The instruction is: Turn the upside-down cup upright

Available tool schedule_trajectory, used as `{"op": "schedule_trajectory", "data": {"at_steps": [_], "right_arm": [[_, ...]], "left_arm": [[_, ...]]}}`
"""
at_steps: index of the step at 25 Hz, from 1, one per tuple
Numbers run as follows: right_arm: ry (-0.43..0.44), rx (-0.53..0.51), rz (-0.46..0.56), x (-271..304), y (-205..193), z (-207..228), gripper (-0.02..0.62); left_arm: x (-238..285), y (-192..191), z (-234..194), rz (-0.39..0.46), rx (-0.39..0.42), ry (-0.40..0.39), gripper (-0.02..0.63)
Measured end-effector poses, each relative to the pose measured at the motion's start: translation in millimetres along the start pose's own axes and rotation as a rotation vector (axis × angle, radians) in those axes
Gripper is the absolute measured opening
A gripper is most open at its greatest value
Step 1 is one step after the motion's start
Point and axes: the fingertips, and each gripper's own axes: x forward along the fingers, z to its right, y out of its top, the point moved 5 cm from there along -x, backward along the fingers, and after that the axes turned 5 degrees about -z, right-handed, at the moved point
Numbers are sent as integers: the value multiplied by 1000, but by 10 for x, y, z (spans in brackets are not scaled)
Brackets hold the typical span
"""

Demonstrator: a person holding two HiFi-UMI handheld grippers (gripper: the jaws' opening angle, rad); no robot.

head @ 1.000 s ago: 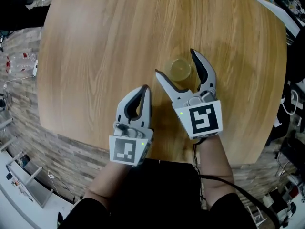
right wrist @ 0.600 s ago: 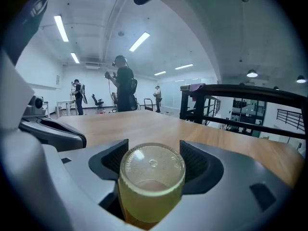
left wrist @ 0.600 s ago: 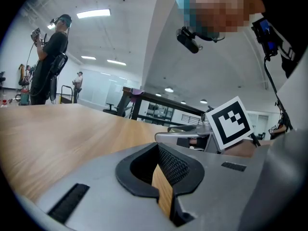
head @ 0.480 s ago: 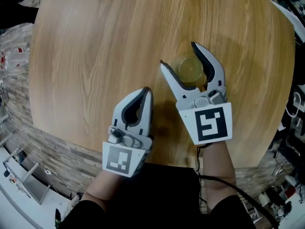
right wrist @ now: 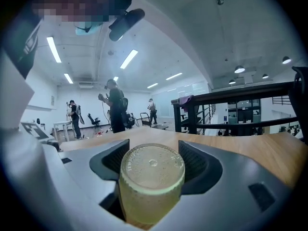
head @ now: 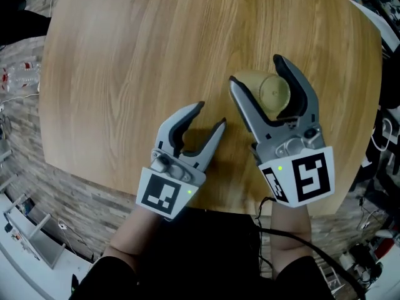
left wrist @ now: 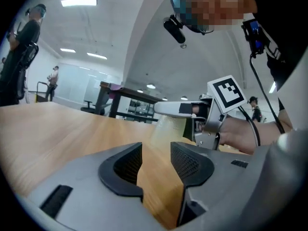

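A translucent yellowish cup [head: 270,92] sits between the jaws of my right gripper [head: 256,72], lifted off the wooden table [head: 125,55] and tilted, its closed base facing up toward the head camera. The right jaws have just closed in and now press its sides. In the right gripper view the cup [right wrist: 151,177] fills the gap, base uppermost. My left gripper [head: 211,114] is low near the table's near edge, left of the cup; its jaws have just been opening and nothing is between them. The left gripper view shows the cup [left wrist: 168,129] beyond its spread jaws.
The round table's near edge [head: 112,183] runs just under my left gripper, with brick-patterned floor [head: 25,142] below it. Several people stand far off in the room [right wrist: 113,109]. A dark railing or rack [right wrist: 226,109] stands behind the table.
The right gripper closed on the cup and raised it off the table, tipping it. The left gripper went from shut to open and shifted slightly right.
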Motion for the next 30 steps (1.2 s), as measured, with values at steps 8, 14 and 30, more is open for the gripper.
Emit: {"op": "schedule_trajectory", "data": {"at_steps": [8, 14, 30], "right_arm": [[21, 48, 41, -440, 359, -16, 325], [39, 38, 36, -634, 242, 74, 327], [164, -13, 115, -743, 181, -6, 327]], "left_arm": [[156, 237, 363, 27, -80, -279, 210], [367, 197, 623, 48, -91, -352, 209], [313, 185, 594, 82, -131, -483, 175]]}}
